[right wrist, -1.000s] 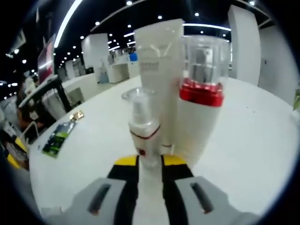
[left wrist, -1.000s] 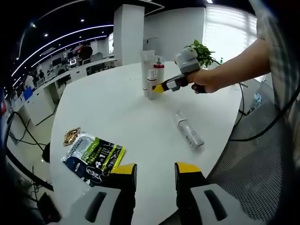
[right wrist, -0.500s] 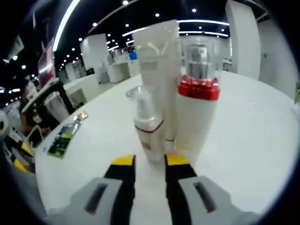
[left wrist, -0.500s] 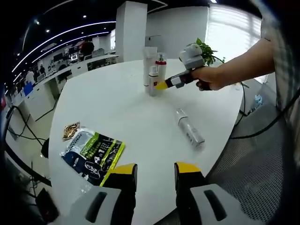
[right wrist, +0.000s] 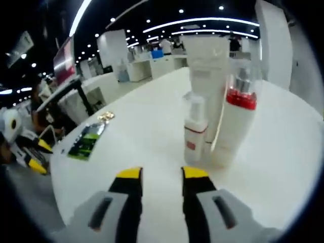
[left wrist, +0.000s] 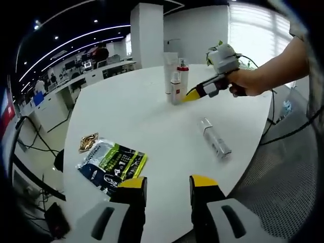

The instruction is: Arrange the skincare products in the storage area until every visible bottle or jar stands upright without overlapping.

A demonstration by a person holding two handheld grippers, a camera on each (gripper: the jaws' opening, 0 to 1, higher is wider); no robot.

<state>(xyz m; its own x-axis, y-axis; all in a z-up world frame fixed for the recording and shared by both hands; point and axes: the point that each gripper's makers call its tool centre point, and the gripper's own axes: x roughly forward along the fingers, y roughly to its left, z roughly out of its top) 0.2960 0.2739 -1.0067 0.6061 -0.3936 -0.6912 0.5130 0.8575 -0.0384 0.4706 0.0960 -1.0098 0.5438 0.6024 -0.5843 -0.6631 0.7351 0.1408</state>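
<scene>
Left gripper view: we see 1 spray bottle (left wrist: pixel 214 144) lying flat on the white table (left wrist: pixel 147 121), well apart from the 3 upright bottles (left wrist: pixel 175 81). It looks light, rigid and smooth, so we would grip mid-body. The left gripper (left wrist: pixel 167 183) and right gripper (right wrist: pixel 160 173) are both slightly parted, holding nothing.

- Right gripper (right wrist: pixel 158 173) has let go of the small spray bottle (right wrist: pixel 195 132); 1.0 s ago its jaws clamped the bottle's base, now they stand parted with nothing between them.
- Right gripper has drawn back from the small spray bottle: tips now short of it, apart. In the left gripper view the right gripper (left wrist: pixel 191 94) sits just beside the bottle group, no longer touching.
- Small spray bottle now stands free and upright on the white table (right wrist: pixel 152 136), just beside the tall white tube (right wrist: pixel 206 71) and red-collared pump bottle (right wrist: pixel 237 121).
</scene>
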